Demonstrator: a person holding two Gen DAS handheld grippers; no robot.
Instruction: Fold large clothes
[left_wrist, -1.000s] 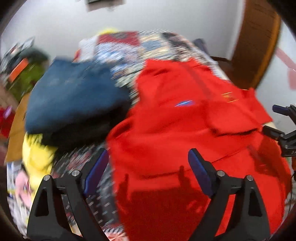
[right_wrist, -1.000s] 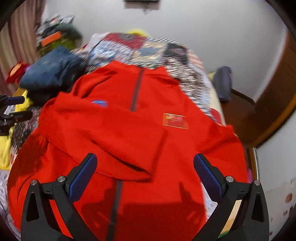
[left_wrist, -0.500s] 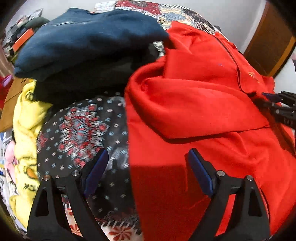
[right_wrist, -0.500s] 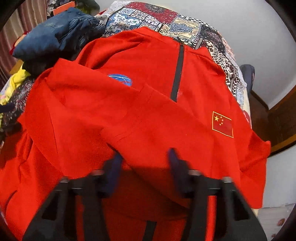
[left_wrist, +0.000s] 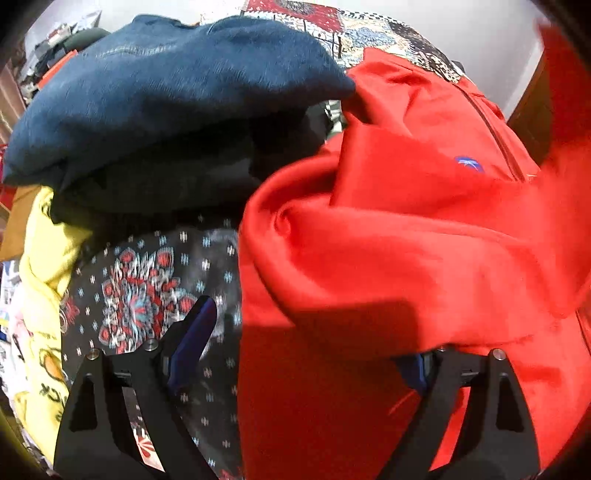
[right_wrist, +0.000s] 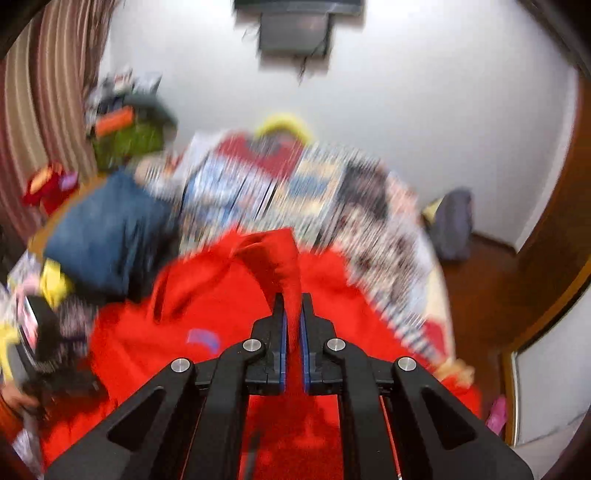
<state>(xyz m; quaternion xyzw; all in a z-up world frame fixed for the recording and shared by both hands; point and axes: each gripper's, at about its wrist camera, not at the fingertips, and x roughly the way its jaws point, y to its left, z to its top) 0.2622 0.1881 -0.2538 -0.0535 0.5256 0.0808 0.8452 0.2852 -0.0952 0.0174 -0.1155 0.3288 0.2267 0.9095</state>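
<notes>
A large red zip jacket (left_wrist: 406, 229) with a small blue logo lies spread on the patterned bedspread (left_wrist: 147, 295); it also shows in the right wrist view (right_wrist: 207, 295). My right gripper (right_wrist: 292, 306) is shut on a fold of the red jacket and holds it lifted above the bed. My left gripper (left_wrist: 306, 332) is open at the jacket's left edge. Its left finger (left_wrist: 192, 332) is over the bedspread; its right finger is hidden under a red fold.
A folded dark blue garment (left_wrist: 166, 92) sits on a dark pile at the left of the jacket. Yellow cloth (left_wrist: 44, 277) lies at the bed's left edge. A white wall (right_wrist: 406, 110), a striped curtain (right_wrist: 44, 110) and a wooden door (right_wrist: 554, 221) surround the bed.
My right gripper closed on the red jacket and lifted a fold up. My left gripper stayed open and moved lower and closer at the jacket's left edge; red cloth now covers its right finger.
</notes>
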